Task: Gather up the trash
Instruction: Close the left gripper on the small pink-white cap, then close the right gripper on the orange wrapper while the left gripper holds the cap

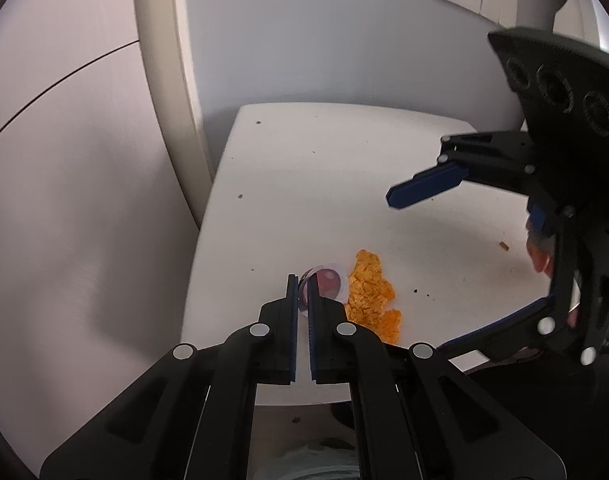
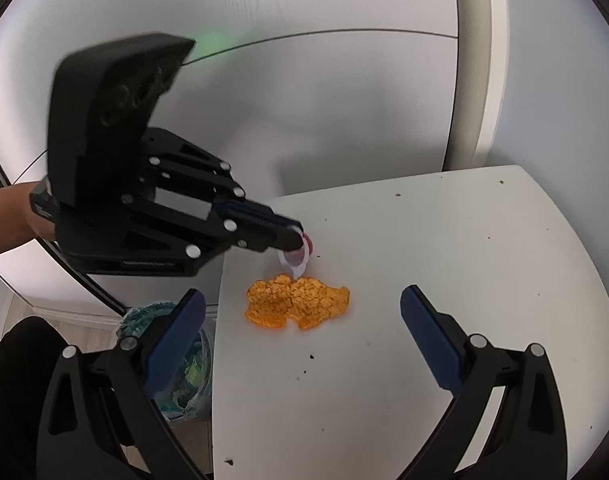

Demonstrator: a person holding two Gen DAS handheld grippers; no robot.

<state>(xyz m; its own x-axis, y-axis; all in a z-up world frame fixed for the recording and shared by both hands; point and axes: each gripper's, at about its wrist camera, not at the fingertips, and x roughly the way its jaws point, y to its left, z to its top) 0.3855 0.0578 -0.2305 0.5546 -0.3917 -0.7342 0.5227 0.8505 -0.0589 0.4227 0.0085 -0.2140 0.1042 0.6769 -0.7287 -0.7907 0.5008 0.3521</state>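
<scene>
Our left claw pinches the little lid at the worktop's edge.

We see the left claw (image 1: 303,286) pressed together on a small white lid (image 1: 329,280) with a reddish centre, its rim caught between the tips and the rest tilted up off the white worktop (image 1: 344,168). Just beside the lid, touching its lower edge, lies a flat orange peel (image 2: 298,300). Our right claw (image 2: 302,308) hangs spread wide and empty, the peel between its fingers in its own view. Below the worktop's near corner sits a bag of rubbish (image 2: 184,372).
</scene>
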